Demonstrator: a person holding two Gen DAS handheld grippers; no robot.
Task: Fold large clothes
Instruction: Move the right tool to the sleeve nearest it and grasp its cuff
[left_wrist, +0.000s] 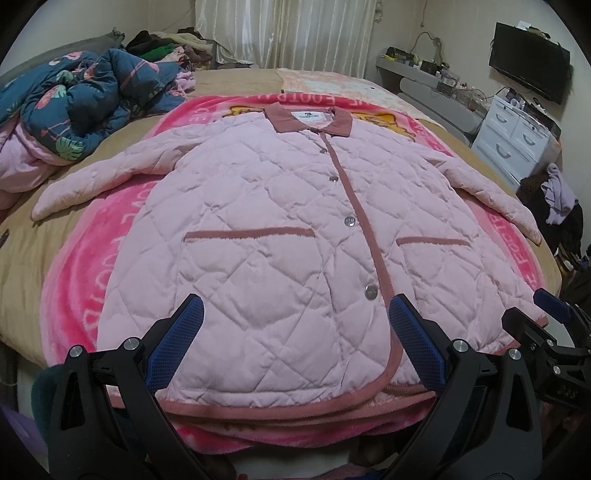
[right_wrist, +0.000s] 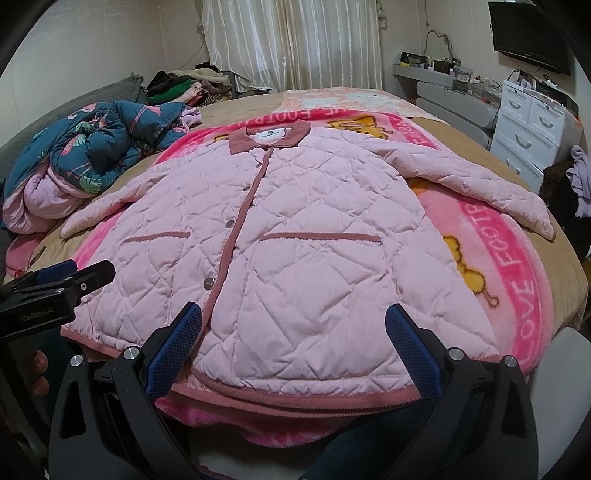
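Observation:
A pale pink quilted jacket (left_wrist: 280, 236) with a dusty-rose collar, placket and pocket trim lies flat, front up and buttoned, on a bright pink blanket (left_wrist: 92, 266). Both sleeves spread outward. It also shows in the right wrist view (right_wrist: 314, 251). My left gripper (left_wrist: 295, 347) is open, its blue pads over the left half of the hem. My right gripper (right_wrist: 293, 343) is open over the right half of the hem. Neither holds cloth. The right gripper shows at the left view's right edge (left_wrist: 550, 314); the left gripper shows at the right view's left edge (right_wrist: 62, 280).
The blanket lies on a tan bedspread (left_wrist: 62, 221). A crumpled blue flamingo-print quilt (left_wrist: 81, 99) sits at the far left, with a clothes pile (left_wrist: 170, 48) behind it. White drawers (left_wrist: 517, 140) and a dark clothes heap (left_wrist: 561, 206) stand right of the bed.

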